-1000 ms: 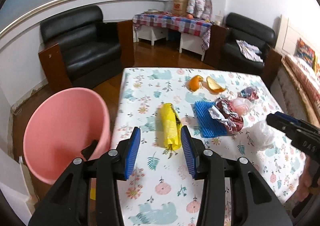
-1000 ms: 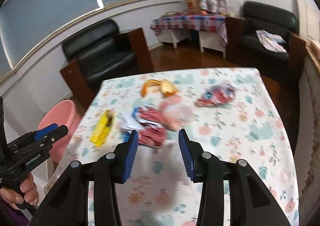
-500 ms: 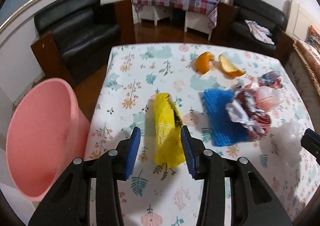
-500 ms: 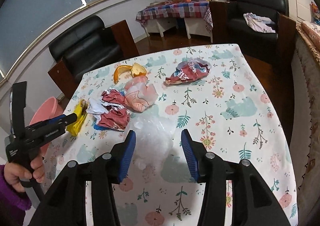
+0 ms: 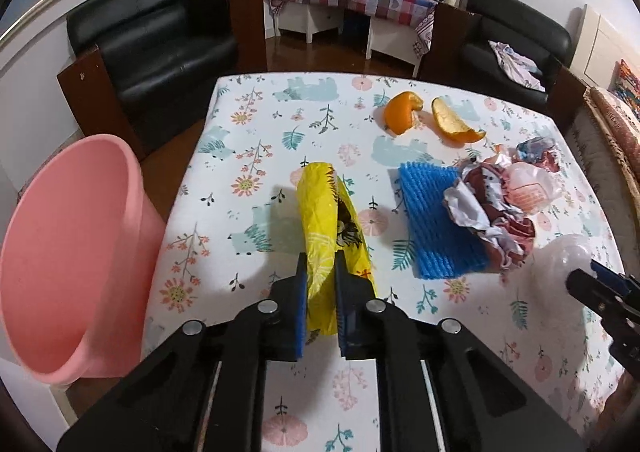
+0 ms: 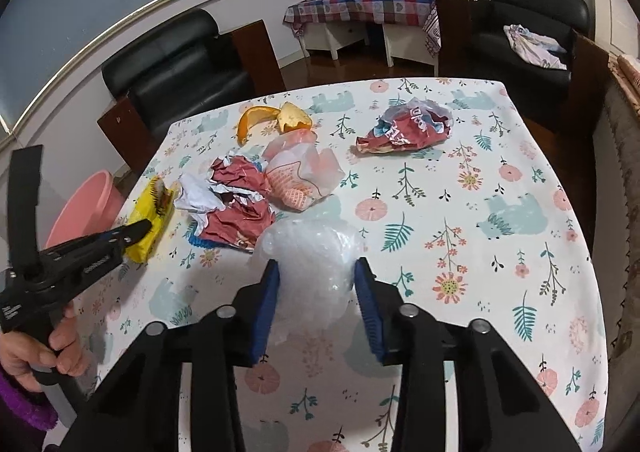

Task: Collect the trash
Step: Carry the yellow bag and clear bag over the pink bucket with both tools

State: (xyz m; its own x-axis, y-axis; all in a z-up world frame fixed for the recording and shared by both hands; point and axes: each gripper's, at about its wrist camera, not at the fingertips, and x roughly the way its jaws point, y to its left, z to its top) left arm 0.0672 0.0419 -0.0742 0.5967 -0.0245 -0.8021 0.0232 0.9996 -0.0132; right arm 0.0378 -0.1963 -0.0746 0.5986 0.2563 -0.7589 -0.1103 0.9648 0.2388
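On the floral tablecloth [image 5: 256, 124] lies a yellow wrapper [image 5: 320, 208]. My left gripper [image 5: 321, 264] is closing, and its blue pads pinch the wrapper's near end. From the right wrist view the wrapper [image 6: 154, 208] shows under the left gripper [image 6: 140, 230]. A crumpled clear plastic bag [image 6: 312, 252] fills the gap of my right gripper [image 6: 318, 268], whose jaws are closing with both pads against the bag's sides. The left wrist view shows the right gripper [image 5: 588, 284] at the right edge beside that bag [image 5: 564, 256].
A pink bin [image 5: 68, 244] stands off the table's left edge. Also on the table are orange peels [image 5: 400, 114], a blue foam net [image 5: 428, 212], crumpled red-and-white paper [image 5: 492, 212], a pink-printed bag [image 6: 300, 172] and a red snack bag [image 6: 404, 128]. Black armchairs stand behind.
Both grippers sank toward the table. The left jaws went from wide open around the yellow wrapper to pinching it. The right jaws narrowed onto the clear bag.
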